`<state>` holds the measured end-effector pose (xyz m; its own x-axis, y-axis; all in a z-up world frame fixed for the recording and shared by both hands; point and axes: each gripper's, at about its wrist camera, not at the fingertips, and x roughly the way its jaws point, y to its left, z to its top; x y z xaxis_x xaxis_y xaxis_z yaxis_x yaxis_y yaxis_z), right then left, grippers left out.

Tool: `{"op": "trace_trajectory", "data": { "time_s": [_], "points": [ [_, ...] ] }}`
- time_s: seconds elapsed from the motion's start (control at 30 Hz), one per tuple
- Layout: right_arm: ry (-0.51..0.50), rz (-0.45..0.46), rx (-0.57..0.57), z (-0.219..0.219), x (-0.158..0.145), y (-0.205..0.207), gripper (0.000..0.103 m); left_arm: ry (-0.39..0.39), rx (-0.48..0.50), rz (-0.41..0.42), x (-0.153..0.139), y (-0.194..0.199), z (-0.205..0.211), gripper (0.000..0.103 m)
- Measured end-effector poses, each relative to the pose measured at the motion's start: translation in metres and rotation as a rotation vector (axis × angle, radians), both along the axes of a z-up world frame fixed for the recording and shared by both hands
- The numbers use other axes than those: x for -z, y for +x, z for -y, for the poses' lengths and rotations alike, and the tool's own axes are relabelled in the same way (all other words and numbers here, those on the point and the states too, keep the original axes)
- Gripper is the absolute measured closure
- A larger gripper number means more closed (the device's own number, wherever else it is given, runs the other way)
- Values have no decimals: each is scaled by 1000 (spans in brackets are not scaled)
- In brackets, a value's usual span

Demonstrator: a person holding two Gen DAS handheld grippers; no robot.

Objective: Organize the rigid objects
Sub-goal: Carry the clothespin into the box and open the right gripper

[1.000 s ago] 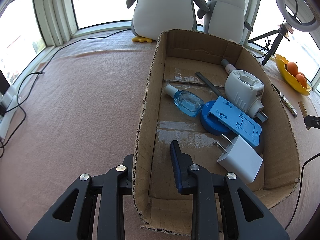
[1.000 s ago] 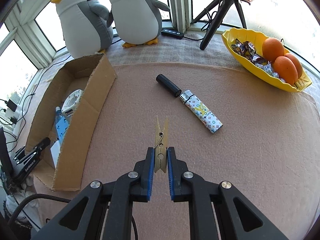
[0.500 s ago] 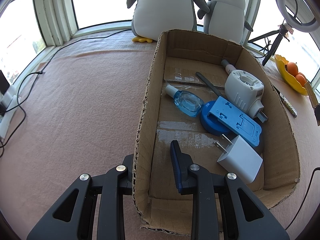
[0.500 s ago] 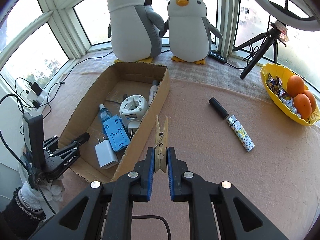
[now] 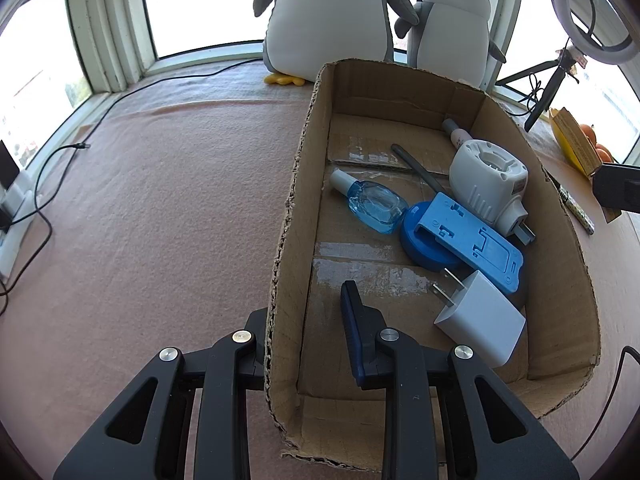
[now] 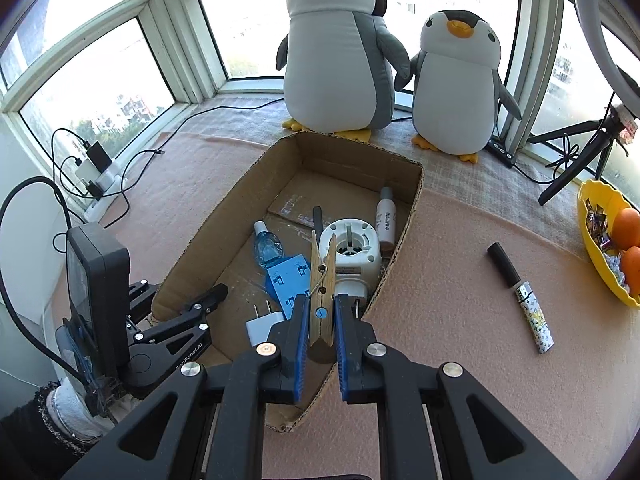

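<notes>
pinching box wall [image 5: 288, 216], l tool [image 5: 306, 320]; r tool [image 6: 320, 320] clamps clothespin [image 6: 322, 280], apparently above box

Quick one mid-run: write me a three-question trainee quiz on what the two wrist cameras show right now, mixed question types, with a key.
1. True or false: the right gripper is empty.
2. Multiple choice: the left gripper is closed on A) the white charger, B) the cardboard box's side wall, C) nothing.
3. Short answer: which two items lie outside the cardboard box on the cloth?

Key
1. False; it clamps a wooden clothespin.
2. B; its fingers straddle the box wall, while the white charger lies loose inside.
3. The black cylinder and the patterned lighter, touching end to end.
</notes>
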<state>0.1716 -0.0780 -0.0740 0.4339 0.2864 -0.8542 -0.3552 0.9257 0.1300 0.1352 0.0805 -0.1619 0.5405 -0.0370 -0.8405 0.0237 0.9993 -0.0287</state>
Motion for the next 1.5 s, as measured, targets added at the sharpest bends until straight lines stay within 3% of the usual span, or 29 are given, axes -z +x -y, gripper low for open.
{"op": "trace_trajectory", "data": {
  "time_s": [0.77, 1.27, 1.43, 1.5],
  "points": [
    [-13, -35, -13, -31, 25, 49, 92, 0, -1, 1, 0, 0, 0, 78],
    [5, -53, -28, -35, 31, 53, 91, 2, -1, 2, 0, -1, -1, 78],
    [-4, -34, -22, -35, 29, 52, 72, 2, -1, 2, 0, -1, -1, 78],
    [-1, -32, -19, -34, 28, 52, 72, 3, -1, 2, 0, -1, -1, 78]
  ]
}}
